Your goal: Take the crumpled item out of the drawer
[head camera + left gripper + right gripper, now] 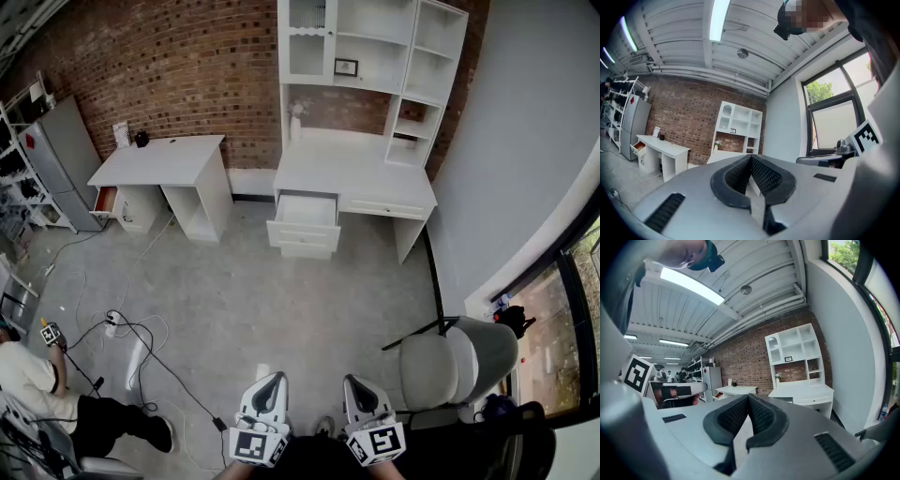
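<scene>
Bare floor (281, 309) toward the pulled-out drawer (305, 223), grey chair (450, 361) at right, cables (141, 347) left

Space is reading as a lab staged like an office: a white hutch bench (356, 173) and a plain bench (164, 159) are standing against a brick wall (187, 66). Cables (131, 327) are trailing across the concrete floor (281, 300), and strip lights (719, 18) are glowing overhead.
</scene>
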{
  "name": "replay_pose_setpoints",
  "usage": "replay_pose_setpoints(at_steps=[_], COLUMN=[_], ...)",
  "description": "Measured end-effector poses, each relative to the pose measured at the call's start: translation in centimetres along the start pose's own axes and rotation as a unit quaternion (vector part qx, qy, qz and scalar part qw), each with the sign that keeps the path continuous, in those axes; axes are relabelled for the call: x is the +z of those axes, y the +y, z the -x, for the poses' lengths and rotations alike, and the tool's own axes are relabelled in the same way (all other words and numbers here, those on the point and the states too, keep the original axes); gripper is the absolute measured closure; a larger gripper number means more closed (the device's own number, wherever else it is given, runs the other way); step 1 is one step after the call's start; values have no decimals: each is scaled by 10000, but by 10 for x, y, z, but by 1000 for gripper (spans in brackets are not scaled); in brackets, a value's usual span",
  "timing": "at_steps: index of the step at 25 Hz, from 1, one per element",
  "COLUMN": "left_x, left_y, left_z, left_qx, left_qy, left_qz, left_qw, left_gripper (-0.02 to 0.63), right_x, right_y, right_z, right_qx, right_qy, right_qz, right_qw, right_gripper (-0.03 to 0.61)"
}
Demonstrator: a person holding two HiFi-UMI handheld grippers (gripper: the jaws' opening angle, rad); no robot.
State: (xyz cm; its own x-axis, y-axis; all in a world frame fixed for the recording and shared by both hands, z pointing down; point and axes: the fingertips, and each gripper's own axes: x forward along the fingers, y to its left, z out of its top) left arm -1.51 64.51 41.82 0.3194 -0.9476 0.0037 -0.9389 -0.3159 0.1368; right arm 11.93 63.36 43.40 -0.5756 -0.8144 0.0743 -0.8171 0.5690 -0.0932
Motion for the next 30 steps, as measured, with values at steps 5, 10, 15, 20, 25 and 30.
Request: replay_pose_setpoints(at_steps=[5,10,15,20,25,30], left_x=[3,0,0,0,-10,-18], left_y=[1,1,9,30,56,78], left_z=[-2,-1,1,5,4,-1], left_qx=[-23,-33,-27,9,-17,-130], left_qy=[11,17,16,17,95,131], left_qz=[10,40,61,113,97,121], left_qw=[10000,10000,10000,9999,9999,9998], left_gripper=[589,589,589,589,589,589], right_x=[4,2,2,1,-5,-8], right_y=[0,2,5,19,33,40], right_z=[-3,-4,-11,-26,-46,-68], right_qx=[-11,15,-15,-18,-73,-186], right_qy=[4,1,-10,22,13,-73], right_qz=[3,8,-118,-48,-15,-38], right_qw=[10000,10000,9999,10000,10000,9998], right_gripper=[566,566,565,565,565,565])
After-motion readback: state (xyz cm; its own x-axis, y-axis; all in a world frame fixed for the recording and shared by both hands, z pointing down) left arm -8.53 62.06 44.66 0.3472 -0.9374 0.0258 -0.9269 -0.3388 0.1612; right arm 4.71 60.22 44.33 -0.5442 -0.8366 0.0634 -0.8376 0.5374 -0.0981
